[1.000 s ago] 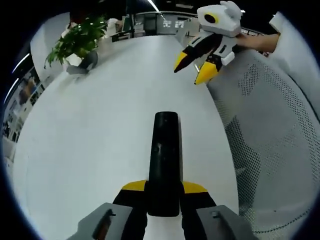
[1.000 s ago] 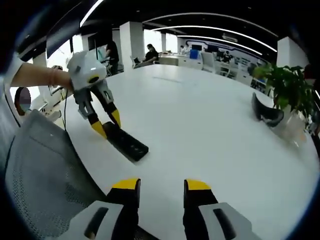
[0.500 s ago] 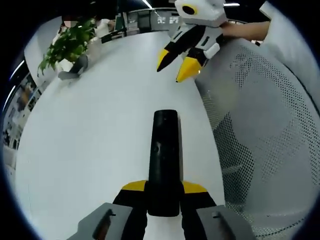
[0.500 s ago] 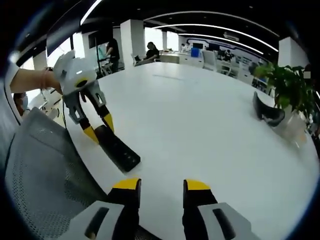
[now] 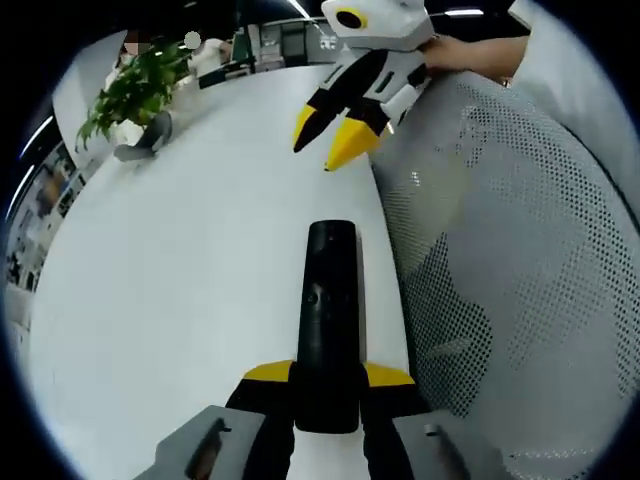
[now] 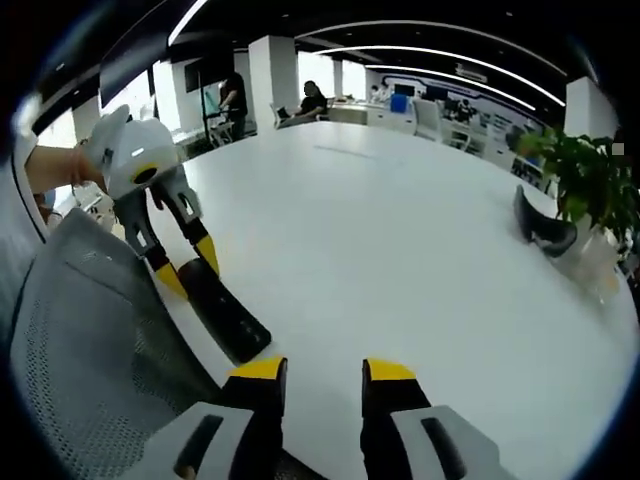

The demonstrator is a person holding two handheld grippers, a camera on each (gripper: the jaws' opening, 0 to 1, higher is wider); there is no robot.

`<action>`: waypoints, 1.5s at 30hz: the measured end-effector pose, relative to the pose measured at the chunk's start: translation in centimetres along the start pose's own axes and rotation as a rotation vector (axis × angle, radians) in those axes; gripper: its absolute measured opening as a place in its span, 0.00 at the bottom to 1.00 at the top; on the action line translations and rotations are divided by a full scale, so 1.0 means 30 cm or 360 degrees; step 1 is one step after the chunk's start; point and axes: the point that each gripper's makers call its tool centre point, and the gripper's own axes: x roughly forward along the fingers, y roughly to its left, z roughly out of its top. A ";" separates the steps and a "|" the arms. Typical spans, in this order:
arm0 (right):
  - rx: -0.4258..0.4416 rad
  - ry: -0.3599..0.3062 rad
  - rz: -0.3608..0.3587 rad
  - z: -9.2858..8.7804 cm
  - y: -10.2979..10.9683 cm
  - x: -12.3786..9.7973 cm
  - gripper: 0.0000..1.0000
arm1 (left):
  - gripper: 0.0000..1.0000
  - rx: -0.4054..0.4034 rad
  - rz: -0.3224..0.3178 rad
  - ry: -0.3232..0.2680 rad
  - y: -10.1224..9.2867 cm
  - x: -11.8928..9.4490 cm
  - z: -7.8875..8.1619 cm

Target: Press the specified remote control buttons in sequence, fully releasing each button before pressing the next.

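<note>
Remote control point(image 5: 329, 320): black and long, pinched at its near end between the left gripper's two yellow-tipped jaws, reaching straight forward from them over the white table's edge; in the right gripper view it point(image 6: 222, 312) lies ahead and to the left of the right gripper's own jaws.
Left gripper point(image 5: 327, 386): clamped on the remote, one jaw on each long side; in the right gripper view it point(image 6: 186, 266) comes in from the left, held by a hand point(image 6: 60, 168).
Right gripper point(image 6: 317, 372): jaws spread with a bare gap, nothing between them; in the left gripper view it point(image 5: 325, 143) hangs ahead of the remote's far end, tips pointing down toward the table, apart from the remote.
Table point(image 6: 400, 250): white, broad, under and ahead of both grippers.
Mesh chair point(image 5: 520, 250): grey, to the right of the left gripper, at the table's edge.
Potted plant point(image 6: 585, 190): far right of the right gripper, with a dark curved object point(image 6: 540, 225) just beside it.
</note>
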 end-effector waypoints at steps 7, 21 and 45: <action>-0.0249 0.0256 0.0140 -0.068 0.055 0.018 0.16 | 0.24 0.0000 -0.0017 -0.0004 0.003 -0.002 -0.003; -0.0413 0.0267 0.0528 0.031 0.192 0.095 0.00 | 0.24 -0.0017 -0.0012 -0.0105 0.004 -0.001 -0.002; -0.0981 0.0472 0.0568 -0.003 0.217 0.134 0.00 | 0.24 -0.0069 0.0020 -0.0139 0.006 0.000 0.000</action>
